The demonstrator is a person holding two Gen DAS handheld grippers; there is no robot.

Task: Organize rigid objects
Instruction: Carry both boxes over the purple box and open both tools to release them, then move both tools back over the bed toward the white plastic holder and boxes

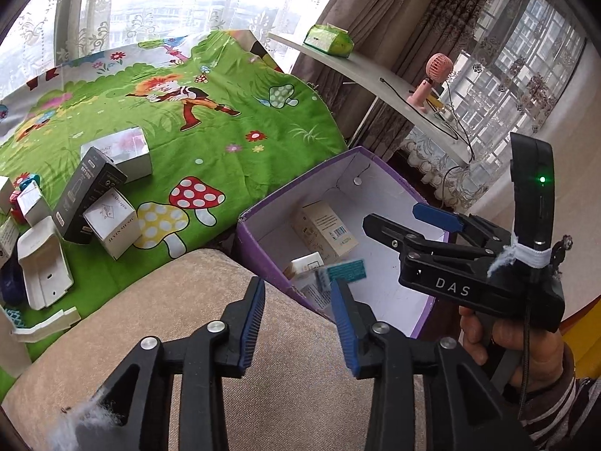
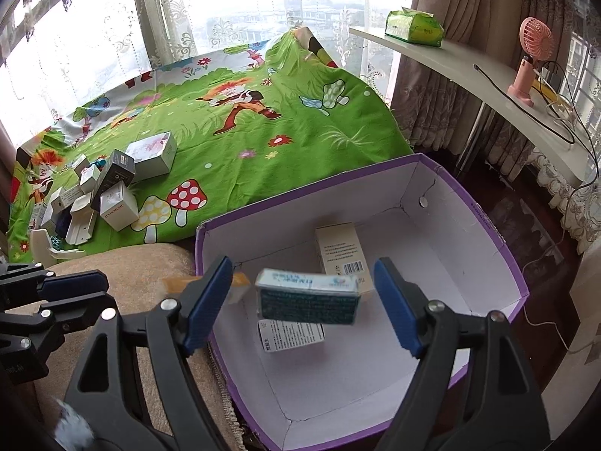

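A: Left wrist view?
B: Left gripper (image 1: pixel 296 315), jaws apart and empty, over the cushion (image 1: pixel 157 323); purple box (image 1: pixel 263 240) centre right, carton pile (image 1: pixel 94 203) at left on the green cloth (image 1: pixel 233 143).
A: Right wrist view?
B: Right gripper (image 2: pixel 300 300) released; teal carton (image 2: pixel 308 297) blurred between its pads, touching neither, above the box (image 2: pixel 484 221).

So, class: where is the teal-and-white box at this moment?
In the right wrist view the teal-and-white box is mid-air between the right gripper's open jaws, untouched, above the purple storage box and the cartons inside it.
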